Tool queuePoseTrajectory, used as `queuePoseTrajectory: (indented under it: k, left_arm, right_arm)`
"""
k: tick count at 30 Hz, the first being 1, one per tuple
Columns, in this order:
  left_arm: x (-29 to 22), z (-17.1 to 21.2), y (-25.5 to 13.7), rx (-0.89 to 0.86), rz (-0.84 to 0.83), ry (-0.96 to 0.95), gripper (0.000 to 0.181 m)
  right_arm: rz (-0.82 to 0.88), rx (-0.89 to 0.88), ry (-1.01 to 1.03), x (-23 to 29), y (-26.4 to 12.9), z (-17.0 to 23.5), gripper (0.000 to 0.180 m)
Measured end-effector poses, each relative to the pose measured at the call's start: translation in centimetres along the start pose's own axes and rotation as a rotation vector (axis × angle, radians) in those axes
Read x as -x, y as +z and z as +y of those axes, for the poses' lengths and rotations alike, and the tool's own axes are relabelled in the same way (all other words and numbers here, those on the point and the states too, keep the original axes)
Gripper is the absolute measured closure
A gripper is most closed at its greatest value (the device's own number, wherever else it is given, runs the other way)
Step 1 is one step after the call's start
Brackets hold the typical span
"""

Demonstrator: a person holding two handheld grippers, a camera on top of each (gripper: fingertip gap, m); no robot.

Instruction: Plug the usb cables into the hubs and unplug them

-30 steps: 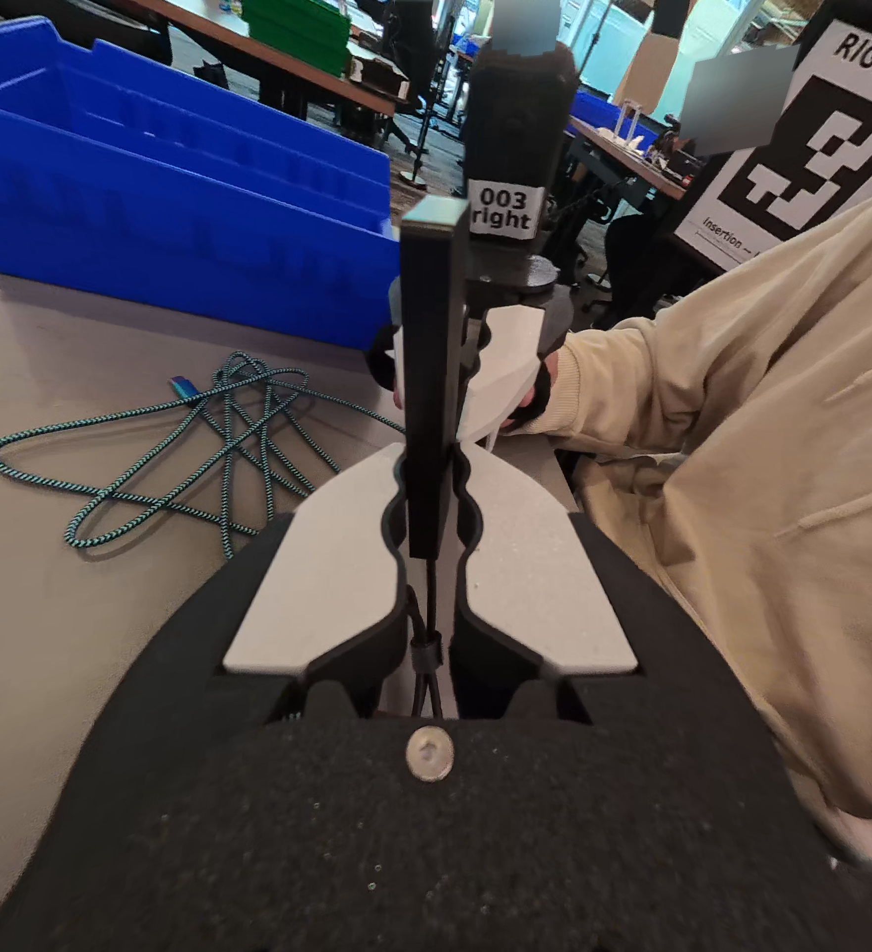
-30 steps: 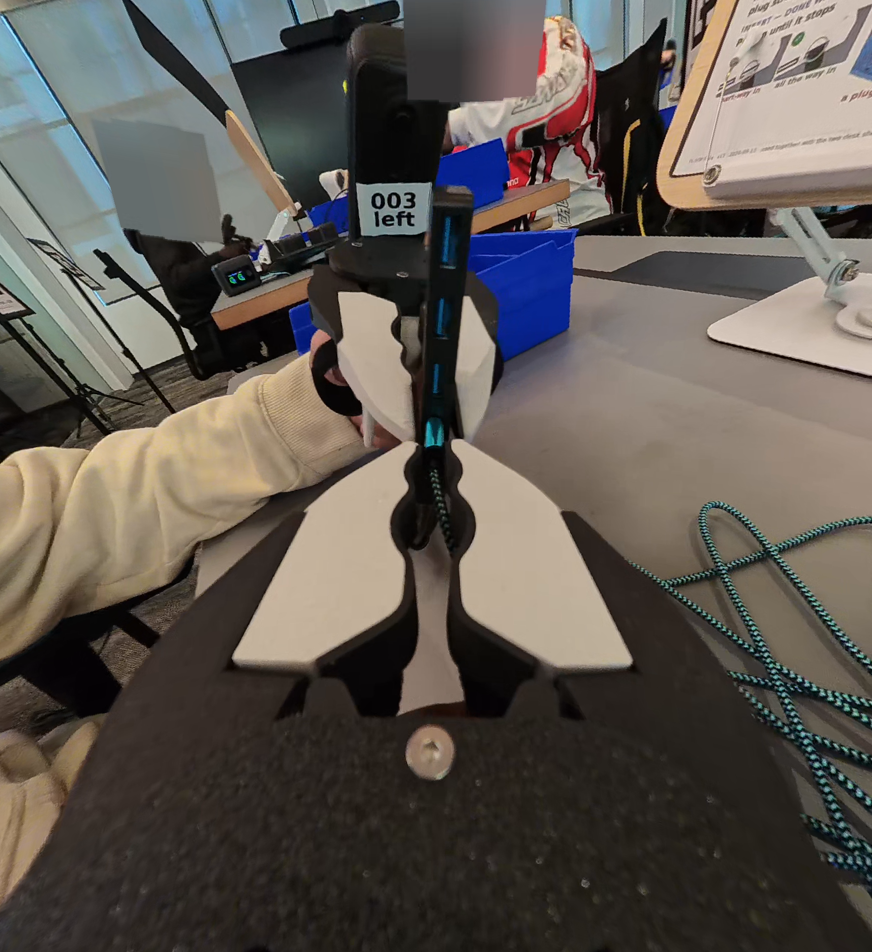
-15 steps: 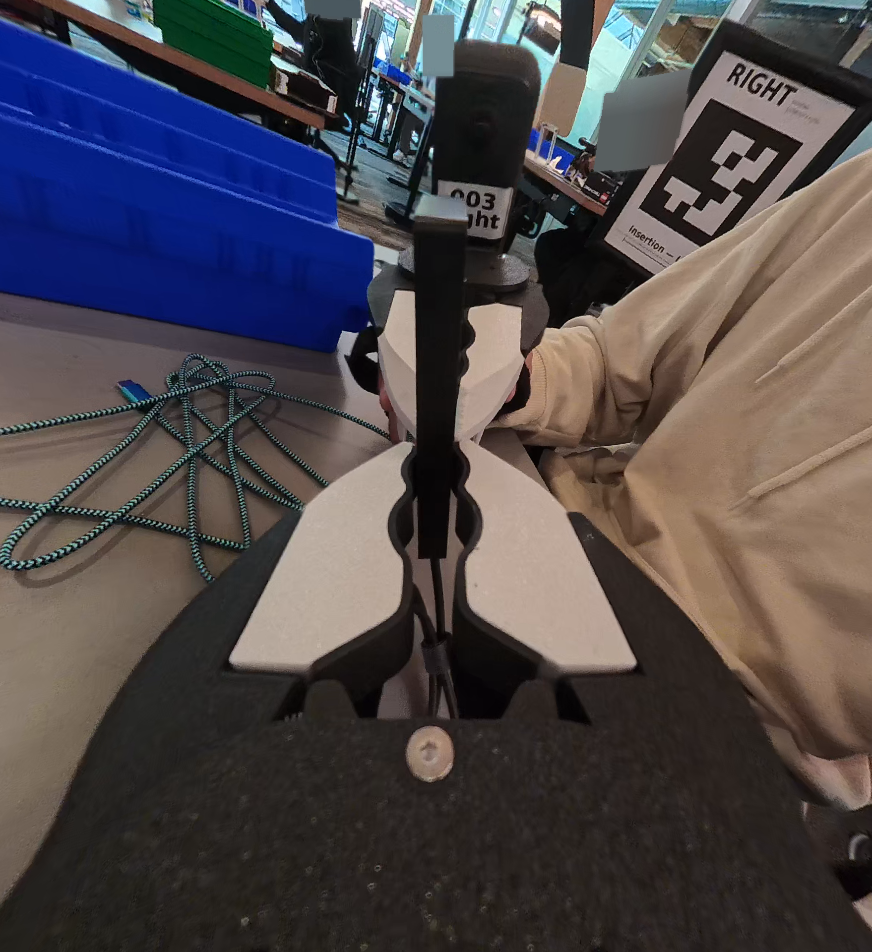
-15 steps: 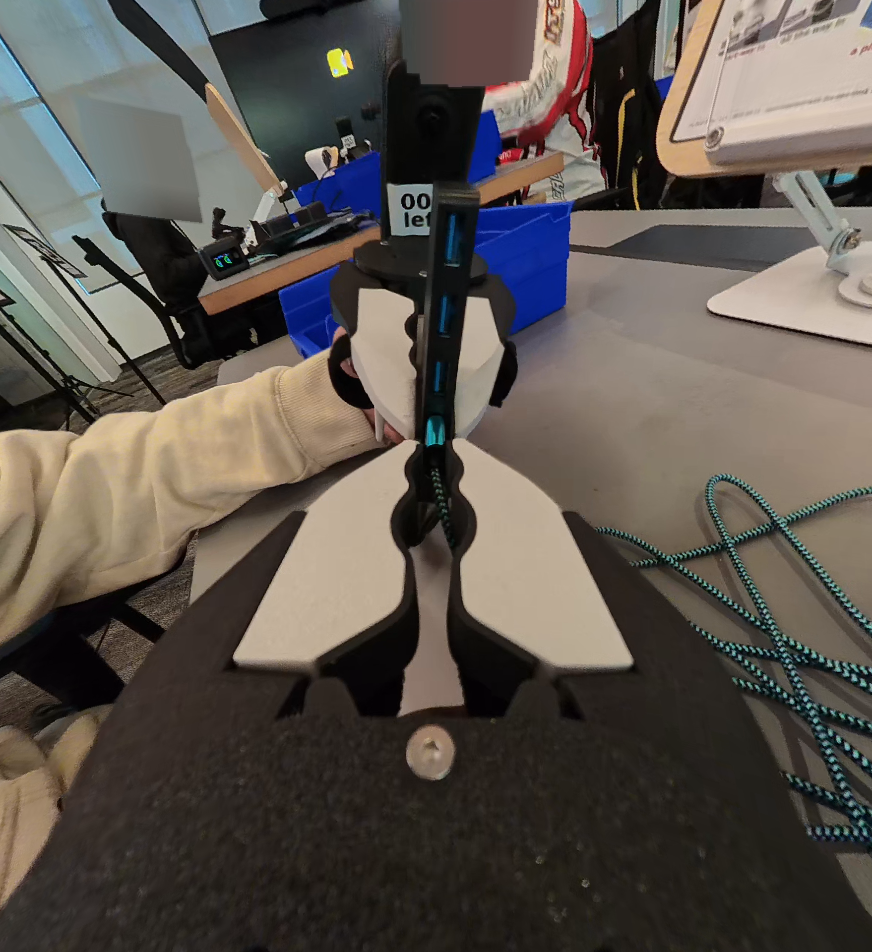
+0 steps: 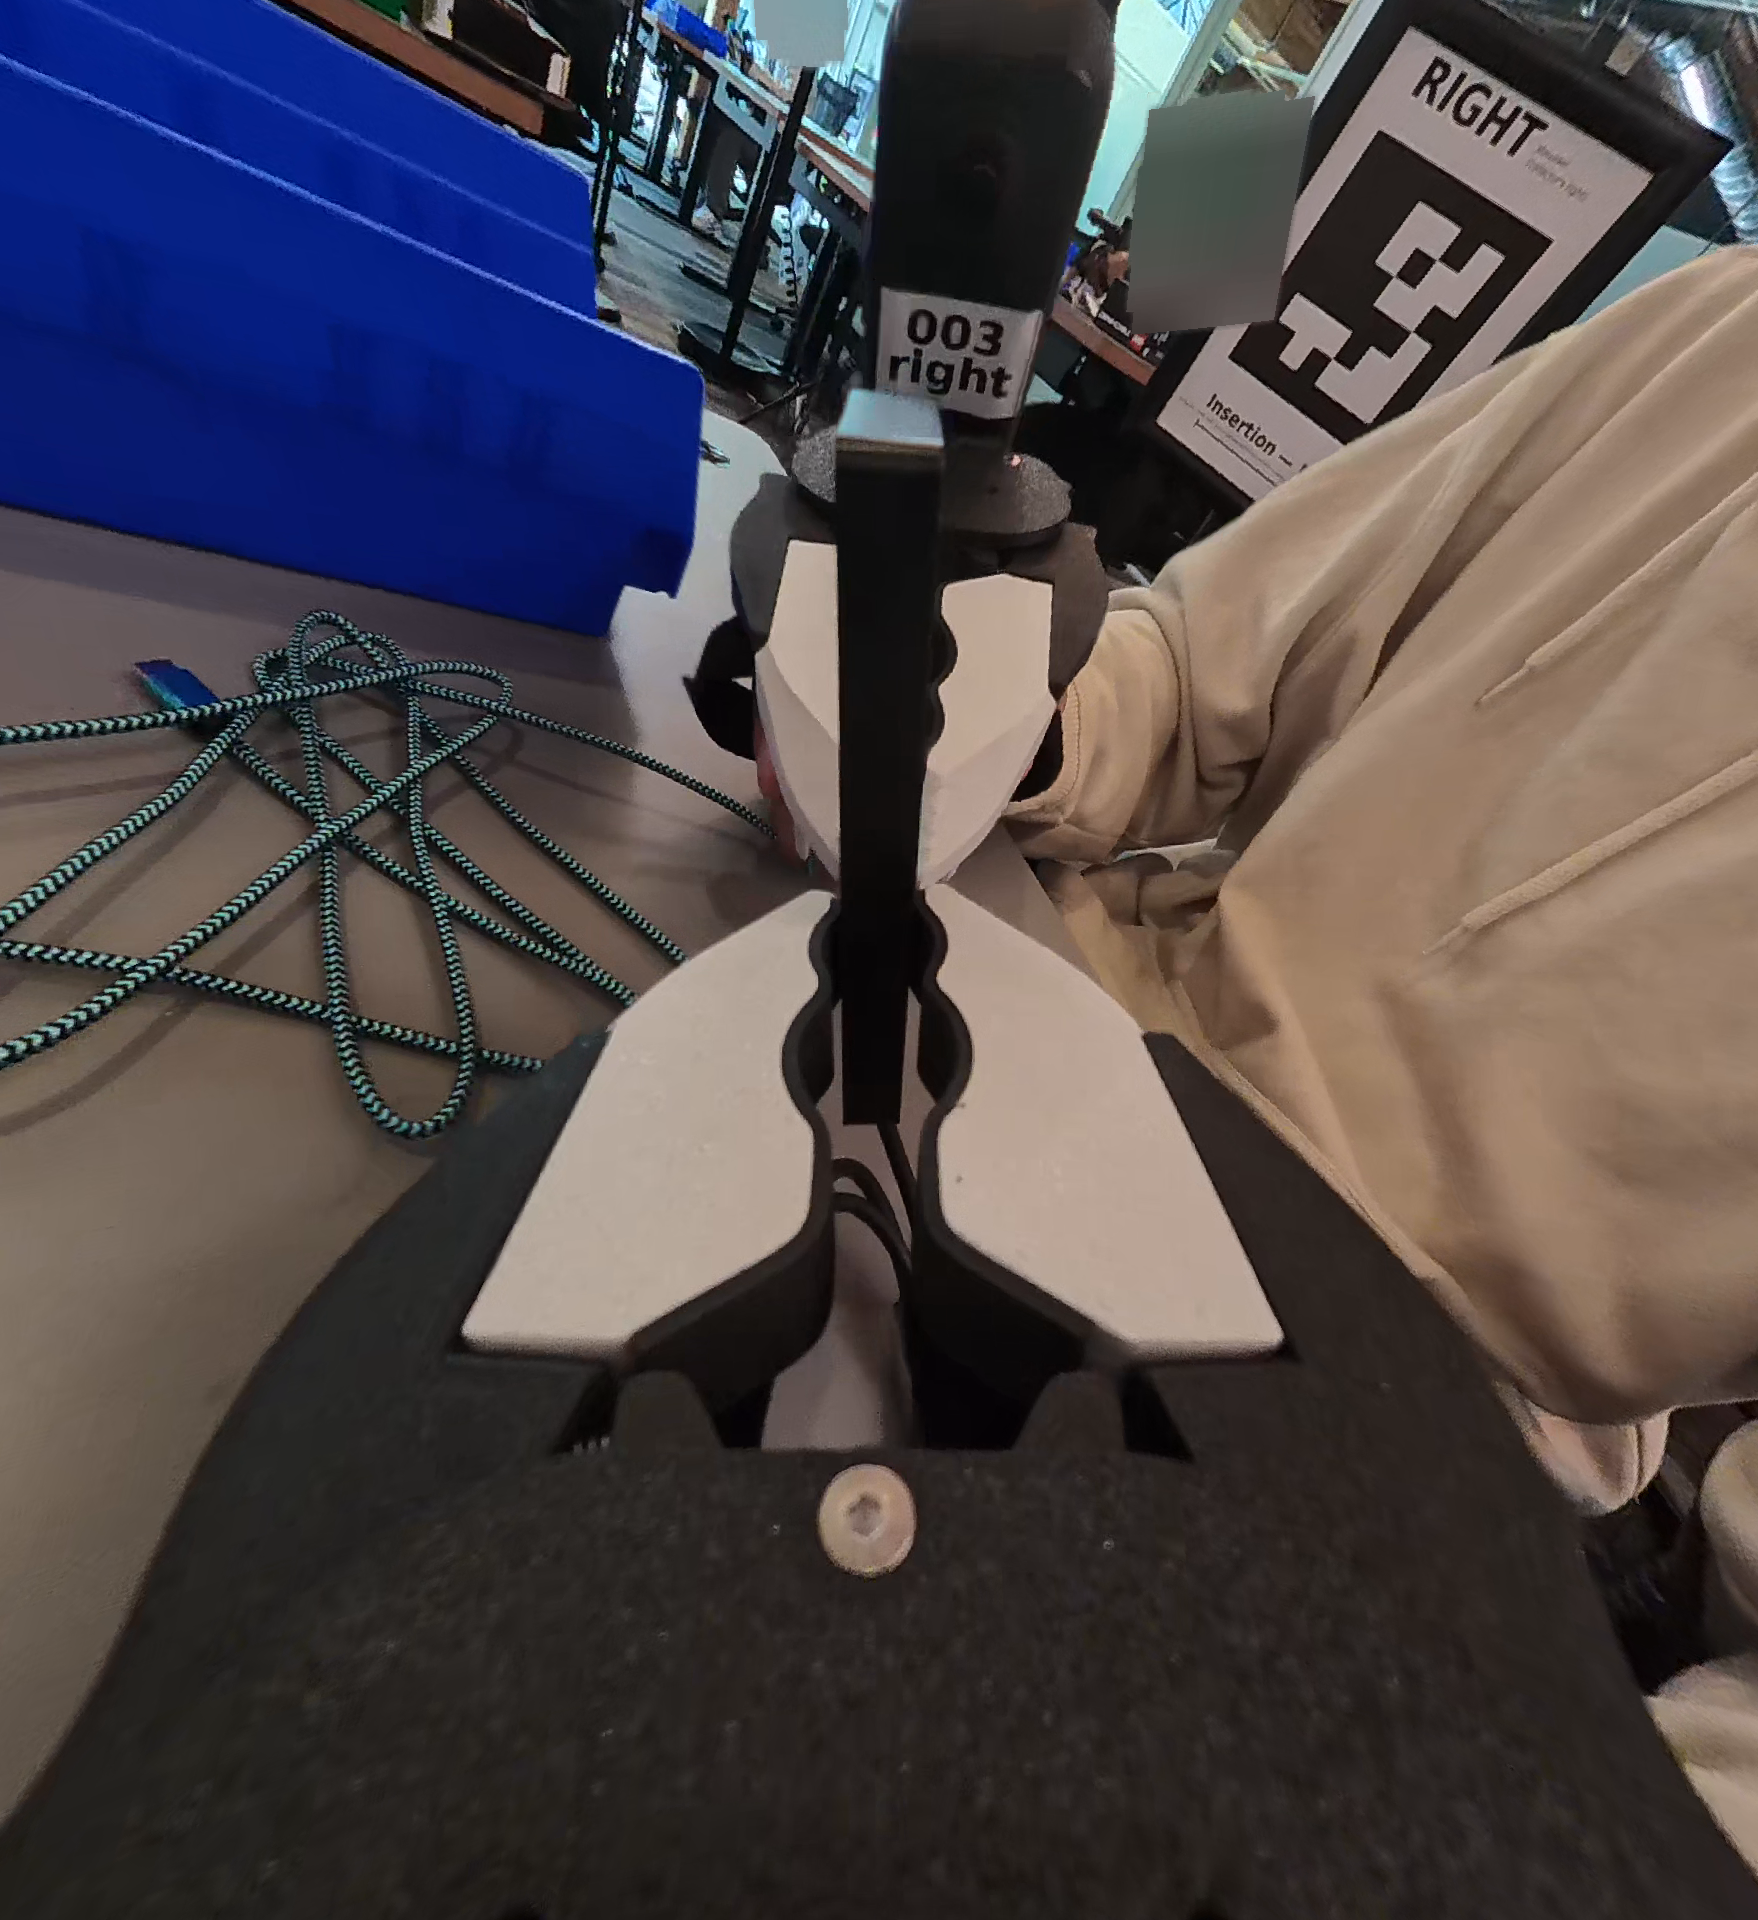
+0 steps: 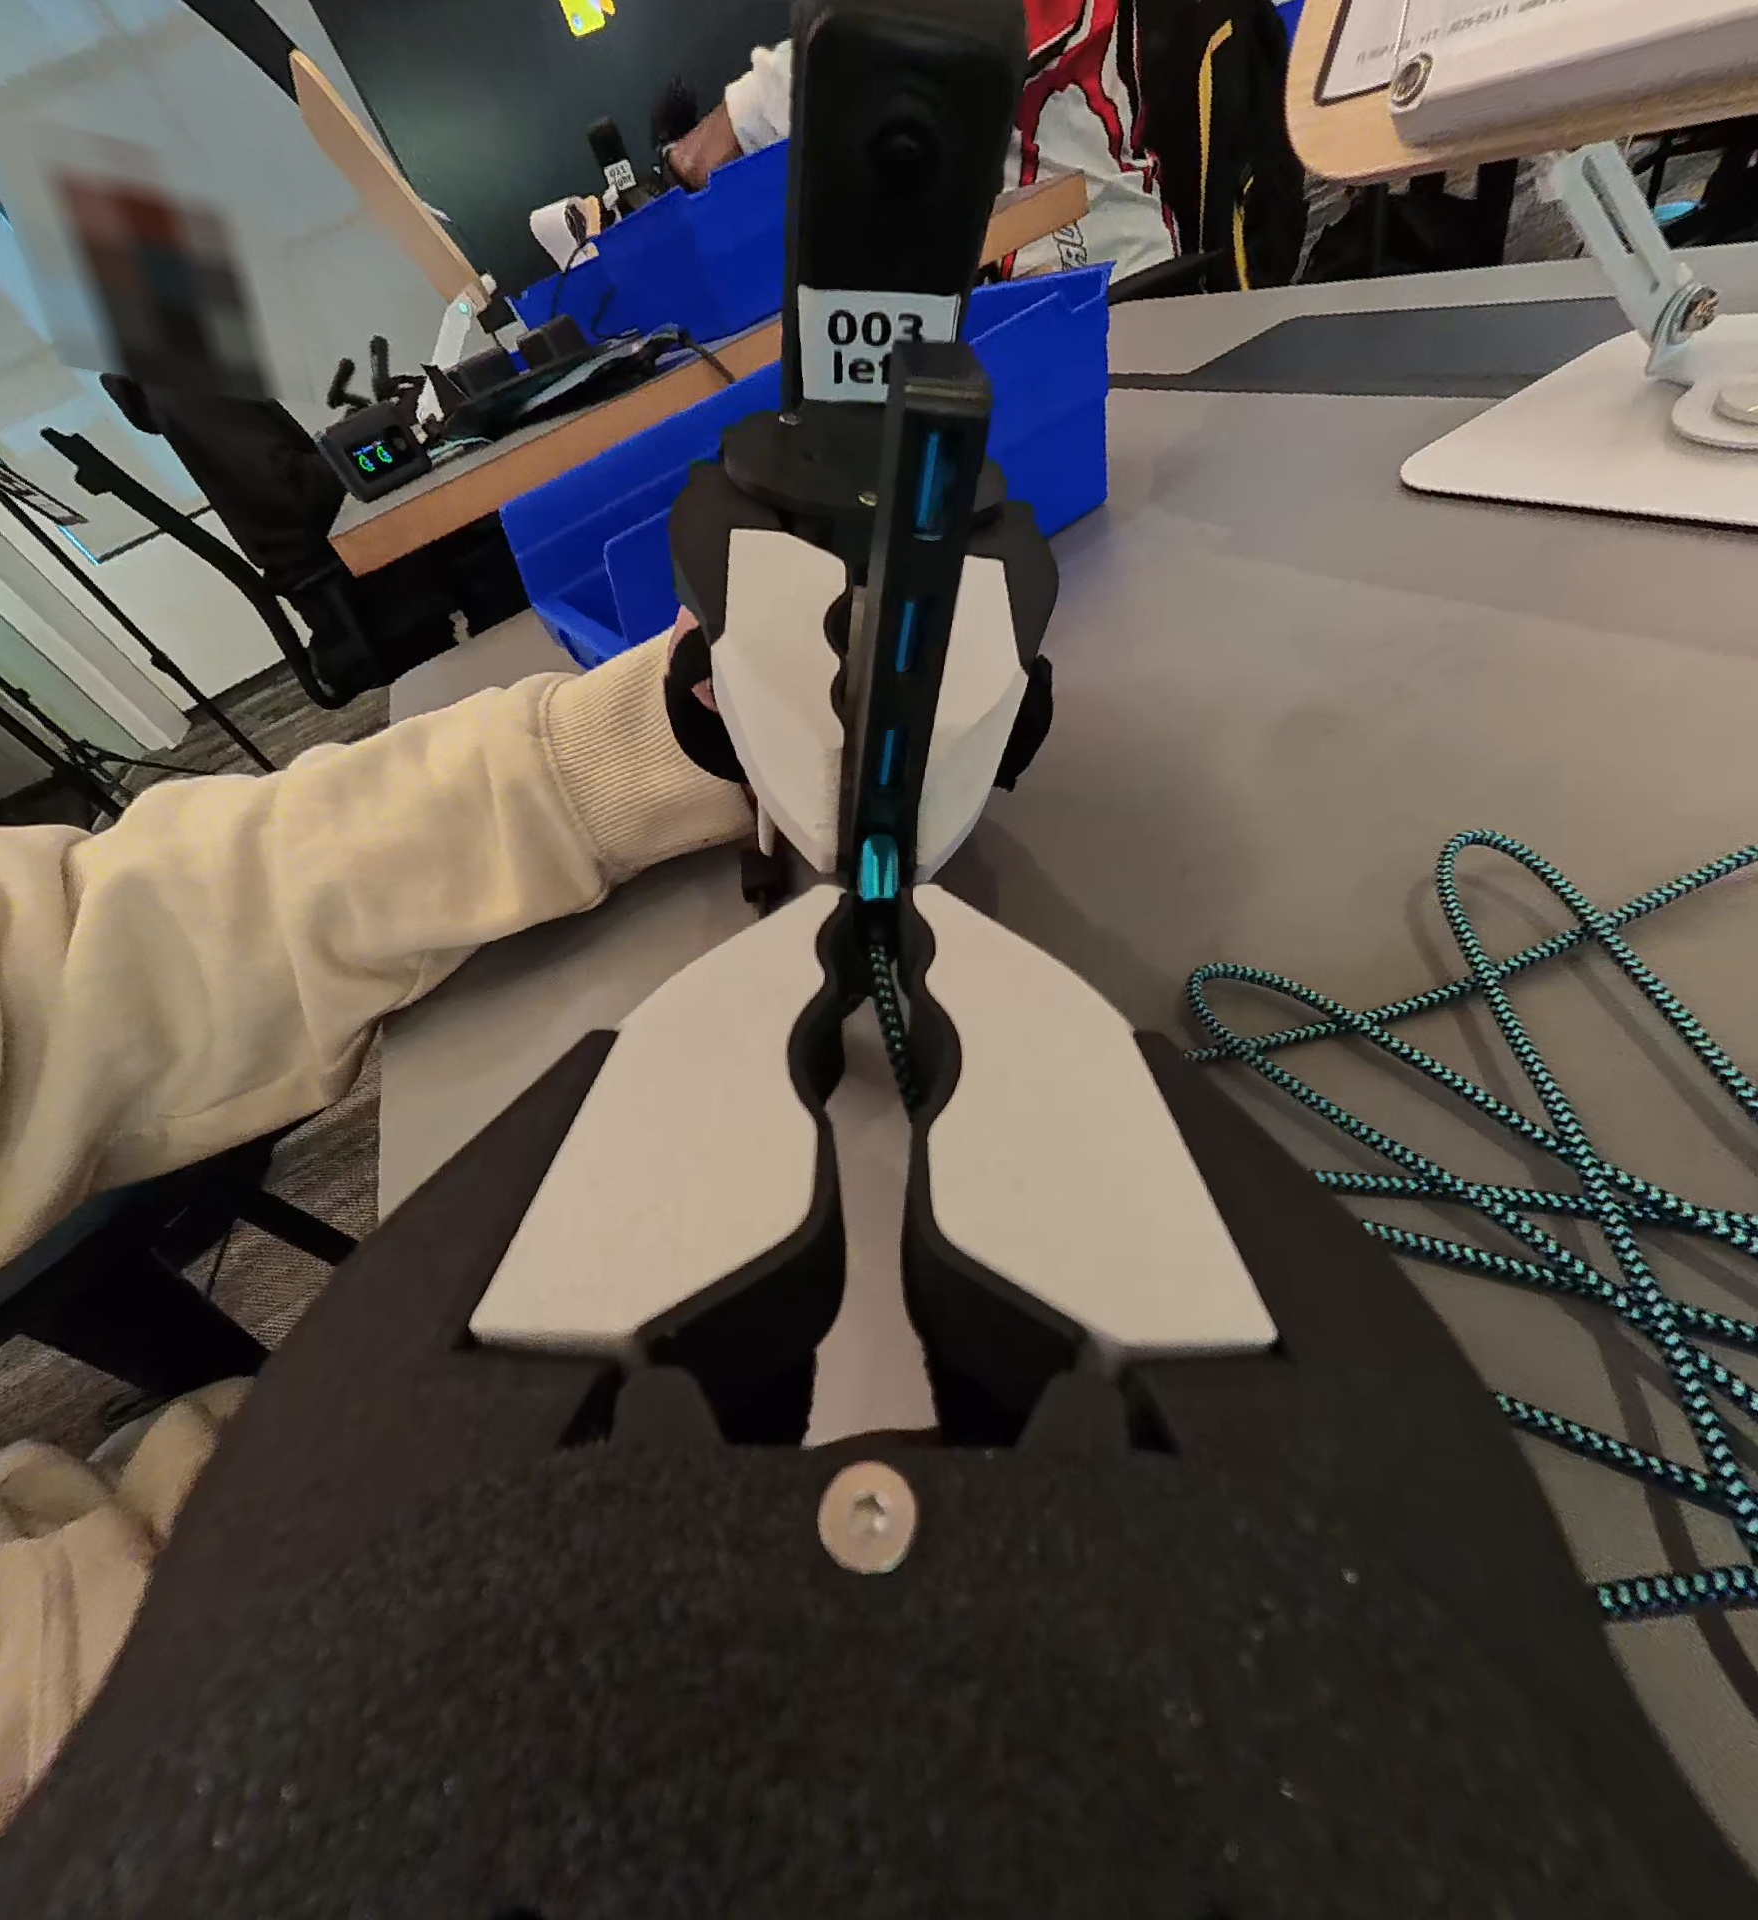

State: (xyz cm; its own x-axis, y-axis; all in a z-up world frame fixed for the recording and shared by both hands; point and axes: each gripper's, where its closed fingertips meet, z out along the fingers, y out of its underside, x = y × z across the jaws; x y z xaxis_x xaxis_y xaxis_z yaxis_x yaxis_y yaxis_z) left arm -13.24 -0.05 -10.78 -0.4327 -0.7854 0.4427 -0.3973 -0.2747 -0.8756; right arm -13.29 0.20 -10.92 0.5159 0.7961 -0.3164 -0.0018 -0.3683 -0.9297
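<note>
Black and slim, the hub [image 5: 880, 748] stands upright above the counter's [image 5: 127, 1247] near edge, pinched in the left claw [image 5: 877, 1023]; the right claw [image 6: 875, 935] is clamped on the teal plug [image 6: 876, 869] at its lowest port. A crooked pull could bend the plug or drag the hub loose. Only the right view shows the blue ports; only the left shows the cable's [image 5: 335, 831] free end.

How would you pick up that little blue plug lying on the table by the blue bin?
Grip the loose plug by its hard shell, not the braided cable. It lies flat on the table, so come from above, fingers on its two long sides; the cable leaves its right end. A gripper must free up first: the left gripper holds the hub, the right gripper the other plug.
</note>
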Motion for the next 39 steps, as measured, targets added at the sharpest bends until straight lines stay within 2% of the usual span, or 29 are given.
queuePoseTrajectory:
  k: [25,27,30,33,36,39]
  left_arm:
    - [-0.6,0.2,0.3,0.04,-0.007,0.012,0.17]
    - [-0.4,-0.2,-0.4,0.01,-0.018,0.003,0.17]
    - [-0.6,-2.5,-4.3,-0.178,-0.033,-0.004,0.17]
    - [-1.4,-3.0,-4.3,-0.17,-0.061,0.046,0.17]
    - [-1.2,-3.3,-4.3,-0.178,-0.068,0.038,0.17]
    - [0.8,-3.4,-4.6,-0.208,-0.221,-0.023,0.17]
  right_arm:
    - [-0.018,0.003,0.023,0.6,-0.4,0.4,0.173]
    - [-0.019,-0.006,0.03,0.5,-0.6,0.4,0.173]
    - [0.013,-0.05,0.046,-0.8,-2.5,-0.1,0.173]
    - [0.01,-0.068,0.068,-1.2,-2.9,-0.4,0.173]
    - [0.021,-0.046,0.006,-0.6,-2.3,-0.1,0.173]
    - [0.039,-0.061,-0.021,-0.6,-2.4,-0.4,0.173]
